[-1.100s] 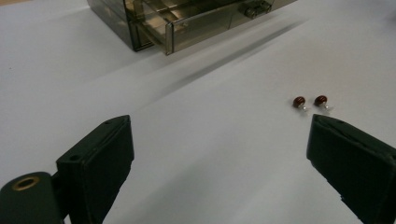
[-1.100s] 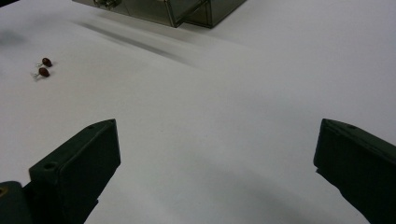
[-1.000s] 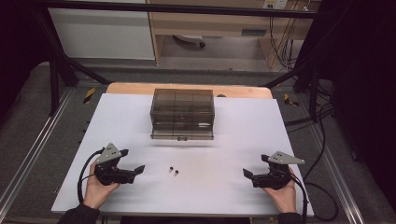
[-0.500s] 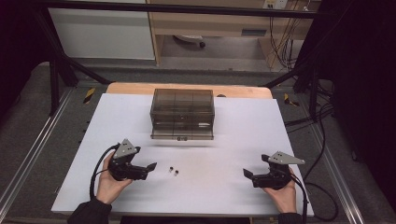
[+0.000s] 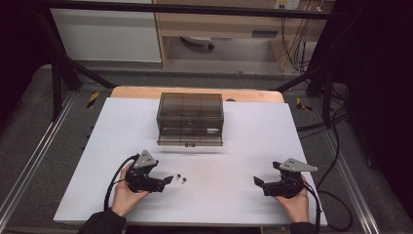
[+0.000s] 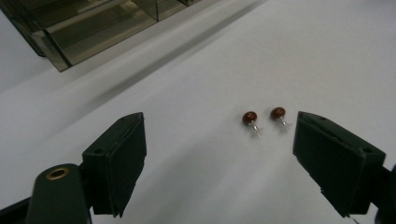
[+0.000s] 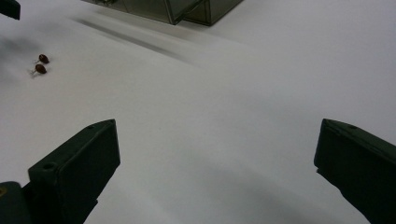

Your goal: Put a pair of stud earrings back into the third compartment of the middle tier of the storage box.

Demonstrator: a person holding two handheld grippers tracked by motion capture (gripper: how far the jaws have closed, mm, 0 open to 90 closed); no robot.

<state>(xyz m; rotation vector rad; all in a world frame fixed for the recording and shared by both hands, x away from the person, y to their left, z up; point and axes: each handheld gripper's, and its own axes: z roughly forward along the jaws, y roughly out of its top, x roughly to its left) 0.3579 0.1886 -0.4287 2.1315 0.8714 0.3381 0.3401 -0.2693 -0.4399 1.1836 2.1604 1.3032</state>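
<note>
Since a second before, the left gripper had slid across the white table toward its middle, while the right gripper had kept its place near the front right. By then the left one's tips stood just beside the two small red-headed studs, which lay side by side on the bare surface, well in front of the smoky plastic drawer box.

Its jaws had just been closing a little, yet they were still wide apart and pressed on nothing; in the left gripper view the studs lay ahead of the jaws and off toward the right-hand one, not between them. The right gripper's jaws gaped as well, with only table between them, and the studs showed far off in its own view.

To my eye the step in hand was picking up one stud, and doing it well would call for care. The hand would want to shift so that a single stud sat centred between the pads, clear of its neighbour. Such tiny things roll easily, so a low, slow approach and a gentle squeeze on the round head seemed wisest. Closing too early could knock both aside.
</note>
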